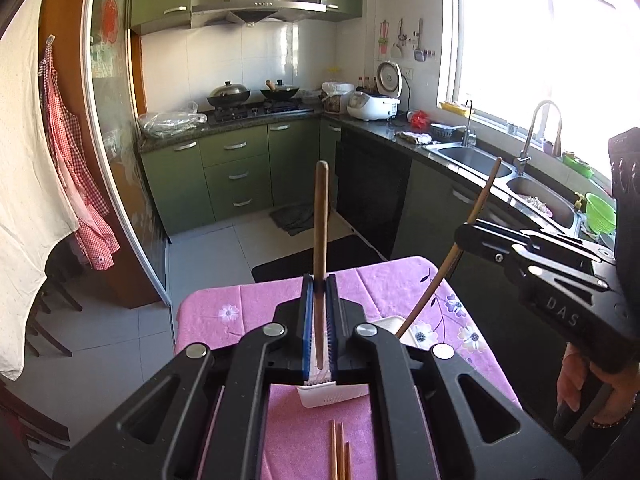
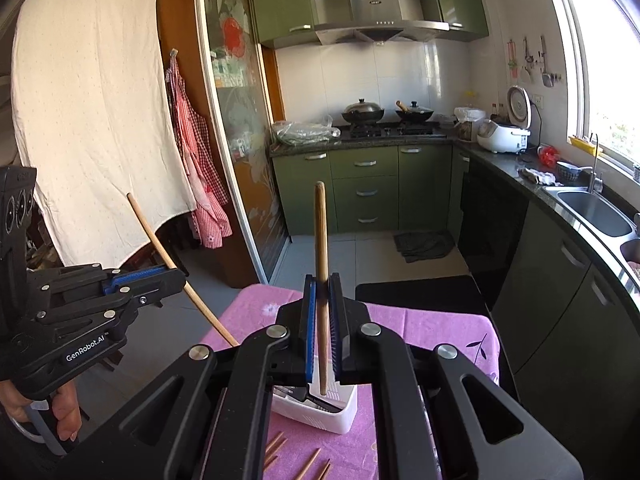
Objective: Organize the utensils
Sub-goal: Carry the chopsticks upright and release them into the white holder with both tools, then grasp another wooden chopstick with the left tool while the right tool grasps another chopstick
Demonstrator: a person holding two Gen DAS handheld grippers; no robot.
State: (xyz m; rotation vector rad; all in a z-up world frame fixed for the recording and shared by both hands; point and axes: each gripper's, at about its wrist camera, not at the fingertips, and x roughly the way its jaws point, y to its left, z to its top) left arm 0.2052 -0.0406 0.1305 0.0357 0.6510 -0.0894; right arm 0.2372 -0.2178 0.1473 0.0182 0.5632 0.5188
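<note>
Above the desk centre, left claw clamped on one chopstick, right claw clamped on another chopstick; white holder below, loose chopsticks at near edge.

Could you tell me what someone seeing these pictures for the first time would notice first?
Most striking are the two black grippers, each with jaws shut on a wooden chopstick: the left gripper holds its chopstick upright, the right gripper holds another chopstick likewise. Below them, a white utensil holder stands on the pink floral tablecloth, with loose chopsticks at its near edge. Behind lies a green-cabinet kitchen.
</note>
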